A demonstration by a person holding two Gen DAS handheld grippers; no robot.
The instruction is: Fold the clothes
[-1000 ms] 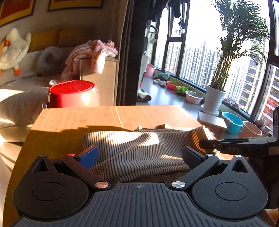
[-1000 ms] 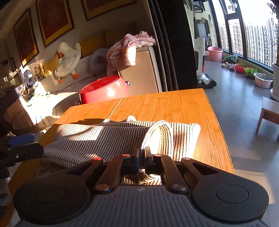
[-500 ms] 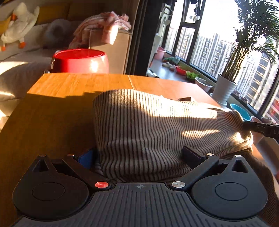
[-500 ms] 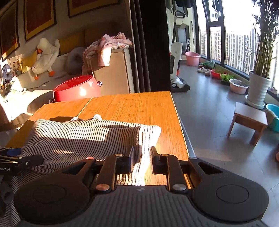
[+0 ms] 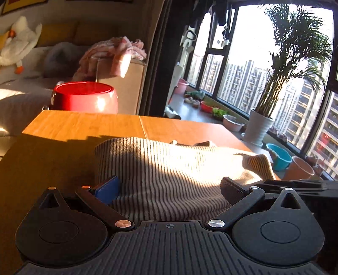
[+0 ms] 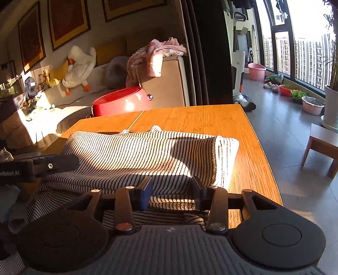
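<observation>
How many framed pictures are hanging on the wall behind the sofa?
3 show in the right view: one at far left, one in the middle, one cut off by the top edge. More may hang out of frame.

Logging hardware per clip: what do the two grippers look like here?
Both are matte black. The left gripper and right gripper each have a ribbed base, two round discs, angled link arms with silver and copper-coloured rivets, and one blue-padded finger. White lettering marks the left one's side in the right wrist view.
</observation>
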